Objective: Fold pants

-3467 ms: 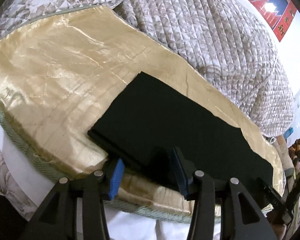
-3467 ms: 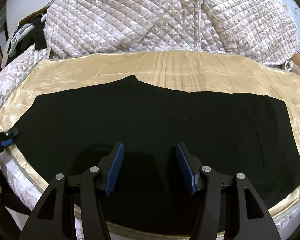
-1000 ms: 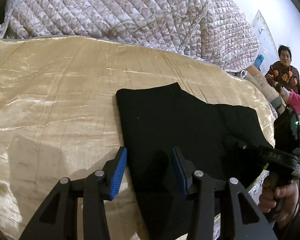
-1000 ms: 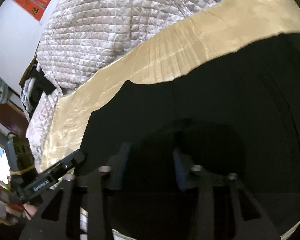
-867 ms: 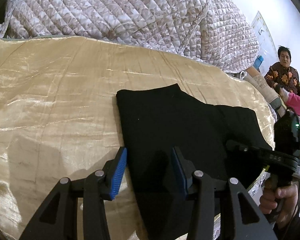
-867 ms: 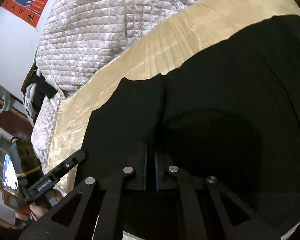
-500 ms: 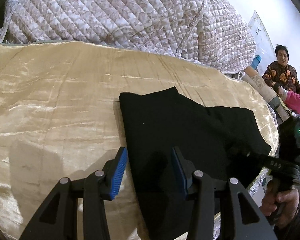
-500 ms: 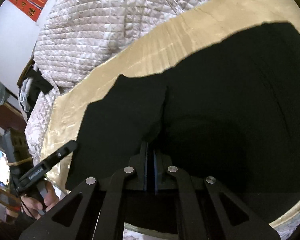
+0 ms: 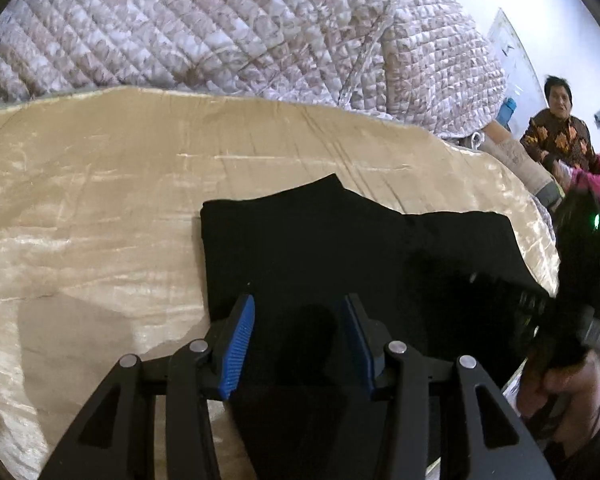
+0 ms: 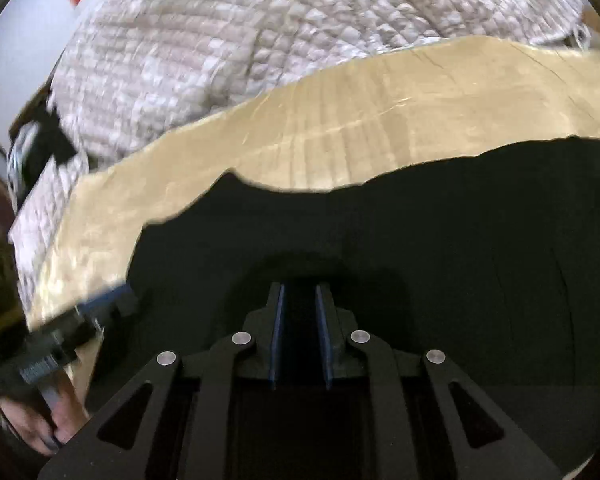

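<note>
The black pants [image 9: 340, 248] lie folded over on the gold satin cover [image 9: 100, 184] of a bed. My left gripper [image 9: 296, 320] is open and empty, low over the pants' left folded edge. My right gripper [image 10: 299, 312] hovers over the pants [image 10: 440, 240] with a narrow gap between its blue pads and nothing visible held between them. The right gripper's body also shows in the left wrist view [image 9: 572, 280], at the pants' right end. The left gripper shows blurred at the left edge of the right wrist view [image 10: 80, 320].
A quilted white-and-brown blanket [image 9: 240, 32] is heaped along the far side of the bed [image 10: 240, 48]. A person in a patterned brown top [image 9: 560, 136] sits at the far right. The bed's near edge runs just below the pants.
My right gripper was shut on the pants half a second ago; its pads have now parted a little and the raised fold has dropped flat. The left gripper stayed open and barely moved.
</note>
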